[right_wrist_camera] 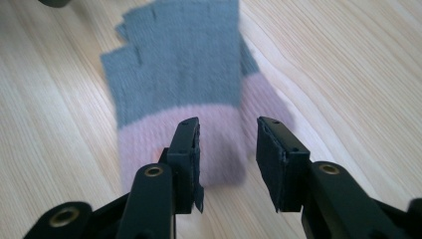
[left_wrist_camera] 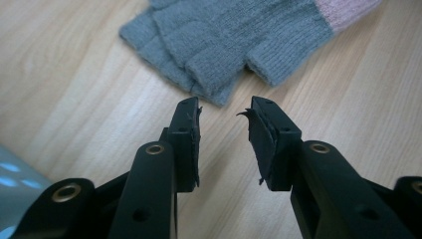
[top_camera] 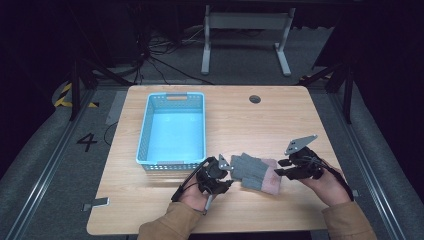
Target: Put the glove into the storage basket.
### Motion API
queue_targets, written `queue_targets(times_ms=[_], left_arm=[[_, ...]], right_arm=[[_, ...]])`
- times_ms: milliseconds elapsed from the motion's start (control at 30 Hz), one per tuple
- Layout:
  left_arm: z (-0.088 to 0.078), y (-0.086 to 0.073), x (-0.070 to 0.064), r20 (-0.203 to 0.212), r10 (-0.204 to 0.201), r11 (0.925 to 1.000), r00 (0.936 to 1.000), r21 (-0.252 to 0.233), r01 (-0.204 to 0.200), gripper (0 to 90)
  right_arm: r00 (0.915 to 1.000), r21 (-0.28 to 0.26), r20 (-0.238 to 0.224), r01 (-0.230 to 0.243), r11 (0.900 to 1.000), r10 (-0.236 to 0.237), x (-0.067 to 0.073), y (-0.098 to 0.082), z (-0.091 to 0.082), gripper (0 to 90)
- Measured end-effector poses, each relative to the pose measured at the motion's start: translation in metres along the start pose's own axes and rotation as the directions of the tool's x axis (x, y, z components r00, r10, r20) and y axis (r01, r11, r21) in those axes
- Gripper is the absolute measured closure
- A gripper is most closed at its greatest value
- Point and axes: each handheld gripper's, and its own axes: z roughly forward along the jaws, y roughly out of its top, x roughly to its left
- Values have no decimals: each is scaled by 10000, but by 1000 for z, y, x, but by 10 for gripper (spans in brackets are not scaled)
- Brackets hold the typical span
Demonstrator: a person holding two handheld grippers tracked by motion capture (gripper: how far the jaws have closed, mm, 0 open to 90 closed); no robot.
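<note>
- The left gripper (left_wrist_camera: 224, 112) has its jaws apart with bare wood between them; its tips sit just short of the glove's finger ends and press on nothing.
- The right gripper (right_wrist_camera: 228, 127) also stands parted, its jaws over the pink cuff without pinching it. That view is blurred, so I cannot tell whether a pad brushes the knit.
- Count: two grippers, one in each hand; one basket (top_camera: 172, 129); one table (top_camera: 260, 120). The gloves (top_camera: 255, 171) look like two laid one on the other, since a second grey edge and a second pink edge peek out beneath the top one in both gripper views.
- The gloves are fingerless knits, grey over the hand and the short finger stubs, with a pale pink ribbed cuff. They lie flat, finger ends towards the left gripper and cuff towards the right one.
- They sit on the near part of the table, between the two grippers, close to the basket's near right corner but outside it.
- The basket is light blue plastic with pierced walls; nothing lies inside it.
</note>
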Motion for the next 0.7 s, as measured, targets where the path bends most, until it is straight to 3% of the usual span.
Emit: queue_targets(times_ms=[300,400,700], left_arm=[[5,-2,2,-24,149,9996,9999,228,-148,657],[6,-2,3,-192,-1,9998,9998,183,5,659],[13,-1,4,-62,-201,9995,9998,234,202,675]], right_arm=[[9995,235,89,-307,9993,305,-7,-18,-1,620],[9991,320,64,-410,9986,408,-11,-22,-2,616],[9985,795,-100,-534,9954,544,-15,-32,3,628]])
